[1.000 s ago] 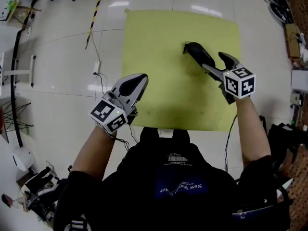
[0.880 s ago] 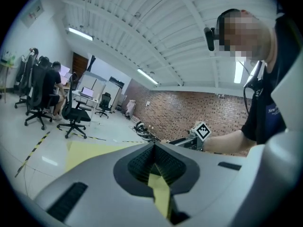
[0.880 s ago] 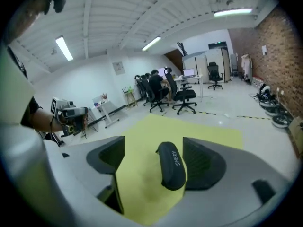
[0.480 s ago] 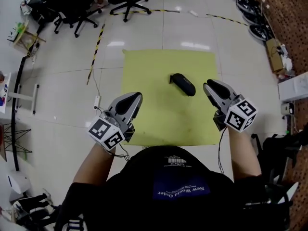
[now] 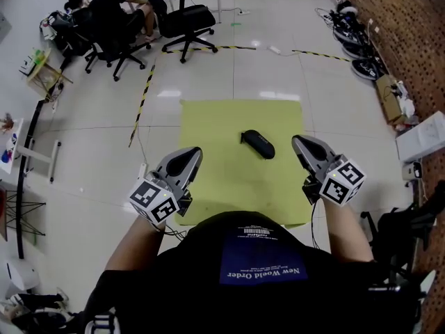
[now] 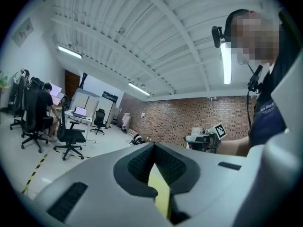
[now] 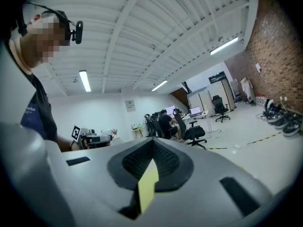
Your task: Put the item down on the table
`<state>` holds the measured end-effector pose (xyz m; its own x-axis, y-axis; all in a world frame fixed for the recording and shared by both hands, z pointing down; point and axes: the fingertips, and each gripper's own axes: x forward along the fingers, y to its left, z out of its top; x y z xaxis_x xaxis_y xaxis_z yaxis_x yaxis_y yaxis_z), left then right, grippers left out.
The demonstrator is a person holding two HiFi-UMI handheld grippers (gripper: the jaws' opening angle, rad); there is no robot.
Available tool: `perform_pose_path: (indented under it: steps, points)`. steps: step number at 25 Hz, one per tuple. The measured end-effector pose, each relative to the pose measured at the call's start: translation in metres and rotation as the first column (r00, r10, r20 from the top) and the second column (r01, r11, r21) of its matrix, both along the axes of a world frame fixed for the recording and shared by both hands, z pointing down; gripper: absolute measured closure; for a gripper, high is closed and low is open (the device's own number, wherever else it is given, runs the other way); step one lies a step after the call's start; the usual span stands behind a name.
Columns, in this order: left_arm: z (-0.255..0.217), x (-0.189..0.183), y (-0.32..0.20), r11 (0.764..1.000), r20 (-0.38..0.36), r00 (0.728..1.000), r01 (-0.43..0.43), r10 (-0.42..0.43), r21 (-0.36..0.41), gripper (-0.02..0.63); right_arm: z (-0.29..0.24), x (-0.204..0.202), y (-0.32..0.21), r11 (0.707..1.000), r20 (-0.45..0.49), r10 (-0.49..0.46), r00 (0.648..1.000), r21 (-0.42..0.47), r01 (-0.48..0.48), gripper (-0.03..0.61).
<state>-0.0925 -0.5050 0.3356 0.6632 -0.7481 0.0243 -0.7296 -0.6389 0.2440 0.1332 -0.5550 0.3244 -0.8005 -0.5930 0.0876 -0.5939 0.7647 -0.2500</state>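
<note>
One black item (image 5: pixel 257 144) lies on the one yellow bench (image 5: pixel 208 131), at your twelve o'clock, clear of both tongs. Your left tongs (image 5: pixel 188 154) and right tongs (image 5: pixel 301 142) are each closed tip to tip, holding nothing. Your shirt (image 5: pixel 263 273) reads "New World Order".

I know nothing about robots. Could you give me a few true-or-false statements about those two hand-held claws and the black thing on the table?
1. The black item lies on the yellow-green table. True.
2. The right gripper is holding the black item. False: its jaws are shut with nothing between them, and the item lies apart from it on the table.
3. The left gripper has its jaws together and holds nothing. True.
4. Several things are spread over the table. False: the black item is the only thing lying on it.
</note>
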Motion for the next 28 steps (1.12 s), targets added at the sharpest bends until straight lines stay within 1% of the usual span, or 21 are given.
perform_pose_path:
  steps: [7, 22, 28]
  points:
    - [-0.003, -0.002, -0.001, 1.000, 0.022, 1.000, 0.005, -0.006, 0.013, 0.611, 0.002, 0.002, -0.010, 0.999, -0.030, 0.022, 0.999, 0.023, -0.022, 0.592]
    - [0.000, -0.008, -0.001, 0.999, -0.001, 0.999, 0.041, -0.041, -0.006, 0.611, 0.007, -0.012, -0.017, 1.000, -0.058, -0.018, 0.998, 0.024, 0.019, 0.592]
    - [-0.001, -0.008, 0.000, 0.999, -0.010, 0.999, 0.036, -0.036, 0.001, 0.611, 0.007, -0.012, -0.016, 0.999, -0.062, -0.018, 0.998, 0.032, 0.020, 0.592]
